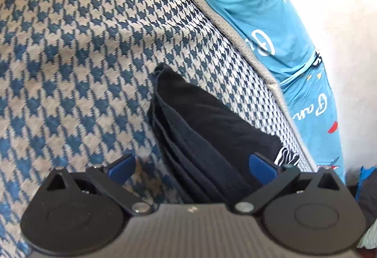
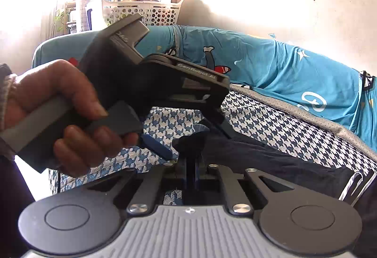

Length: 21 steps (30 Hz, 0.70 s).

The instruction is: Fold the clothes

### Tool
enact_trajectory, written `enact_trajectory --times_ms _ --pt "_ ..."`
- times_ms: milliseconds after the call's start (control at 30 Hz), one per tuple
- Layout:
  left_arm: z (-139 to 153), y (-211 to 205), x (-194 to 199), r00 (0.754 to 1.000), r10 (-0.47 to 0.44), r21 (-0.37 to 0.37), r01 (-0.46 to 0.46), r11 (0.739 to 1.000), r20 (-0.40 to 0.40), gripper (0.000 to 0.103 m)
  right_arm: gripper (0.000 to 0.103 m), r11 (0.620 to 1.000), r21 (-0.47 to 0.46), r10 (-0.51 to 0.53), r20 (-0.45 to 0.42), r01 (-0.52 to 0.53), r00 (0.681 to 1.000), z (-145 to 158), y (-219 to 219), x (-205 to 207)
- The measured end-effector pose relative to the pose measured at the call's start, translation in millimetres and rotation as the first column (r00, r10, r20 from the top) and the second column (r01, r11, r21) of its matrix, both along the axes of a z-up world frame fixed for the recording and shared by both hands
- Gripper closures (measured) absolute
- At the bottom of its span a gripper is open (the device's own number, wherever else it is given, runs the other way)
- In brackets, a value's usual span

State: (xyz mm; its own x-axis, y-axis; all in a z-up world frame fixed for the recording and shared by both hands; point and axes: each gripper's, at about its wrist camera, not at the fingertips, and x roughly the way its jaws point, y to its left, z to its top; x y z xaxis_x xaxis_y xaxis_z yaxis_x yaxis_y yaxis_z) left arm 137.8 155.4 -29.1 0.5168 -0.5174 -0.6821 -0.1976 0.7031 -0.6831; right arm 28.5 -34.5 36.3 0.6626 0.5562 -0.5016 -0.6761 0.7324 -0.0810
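Covering most of both views, the houndstooth mattress (image 1: 82, 45) serves as the folding surface, with a turquoise printed sheet (image 1: 259, 10) banked along its far edge at upper right. Lying across the mattress is the dark garment (image 1: 202, 121), already layered into a narrow stack whose edges show as parallel ridges; a white print sits at its lower right end. In the right wrist view a person's hand (image 2: 59, 114) grips the handle of the left gripper (image 1: 190, 168), whose blue fingers (image 1: 121, 167) stand released, one on bare mattress and one over the cloth, probably poised to take an edge. The right gripper (image 2: 190, 163), at the bottom centre of its own view, has its fingers clenched on a bunched corner of the garment, seemingly to carry it over for the next fold.
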Motion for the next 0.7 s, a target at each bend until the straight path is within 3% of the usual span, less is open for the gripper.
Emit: enact_trajectory --times_ms 100,233,367,433,533,700 --pt "-2 -2 9 1.000 0.009 -0.004 -0.009 1.000 0.003 0.009 0.097 1.000 -0.004 0.002 0.000 -0.002 1.000 1 -1 -1" --pt "-5 -3 20 1.000 0.017 0.000 -0.017 1.000 0.013 0.027 0.098 1.000 -0.016 -0.001 0.007 0.001 1.000 2 -1 -6" --pt "-8 -1 25 0.999 0.043 -0.004 -0.043 0.999 0.009 0.035 0.097 1.000 -0.014 -0.013 0.006 0.013 1.000 3 -5 -3" --pt "-8 -1 25 0.999 0.048 -0.012 -0.048 0.999 0.017 0.052 0.097 1.000 -0.014 -0.021 0.007 0.021 1.000 3 -6 -1" --pt "-8 -6 22 0.998 0.055 -0.020 -0.054 0.998 0.035 0.063 0.097 0.999 -0.014 -0.034 0.007 0.034 0.999 3 -7 -1" --pt "-18 -12 19 0.996 0.092 -0.067 -0.093 0.993 -0.005 0.063 0.097 0.999 -0.012 -0.046 0.008 0.046 0.999 3 -11 -1"
